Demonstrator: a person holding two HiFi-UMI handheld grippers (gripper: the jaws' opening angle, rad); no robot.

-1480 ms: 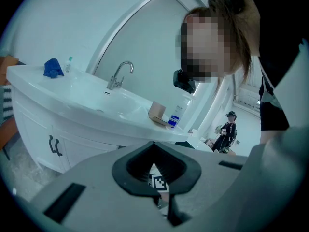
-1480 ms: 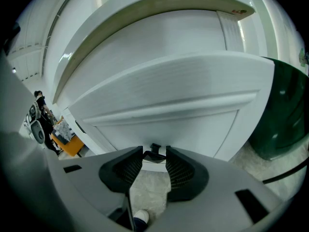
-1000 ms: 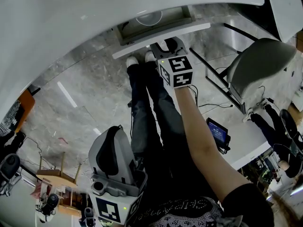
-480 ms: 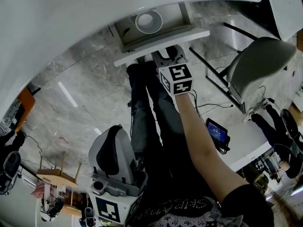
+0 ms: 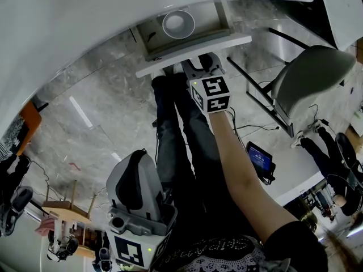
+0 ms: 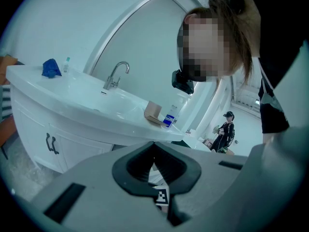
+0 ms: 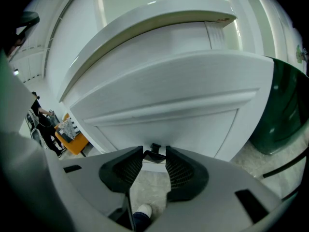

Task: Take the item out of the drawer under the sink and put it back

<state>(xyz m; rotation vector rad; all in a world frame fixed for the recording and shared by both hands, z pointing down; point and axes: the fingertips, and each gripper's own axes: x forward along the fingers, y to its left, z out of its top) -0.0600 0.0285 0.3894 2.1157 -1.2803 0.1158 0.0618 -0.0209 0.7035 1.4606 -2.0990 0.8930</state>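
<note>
Drawer (image 5: 222,16): standing pulled out under sink (image 5: 113,10), holding white bowl (image 5: 178,24). Right tongs (image 7: 154,154): clamping drawer handle (image 7: 155,148). Left tongs (image 6: 153,149): pressing together, empty, hanging low by legs (image 5: 187,129). Grey chair (image 5: 312,75): standing nearby, right.

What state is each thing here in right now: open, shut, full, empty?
Drawer: pulled open.
Bowl: upright inside the drawer, looks empty.
Right gripper: shut on the handle.
Left gripper: shut, holding nothing.
Faucet: no water running.
</note>
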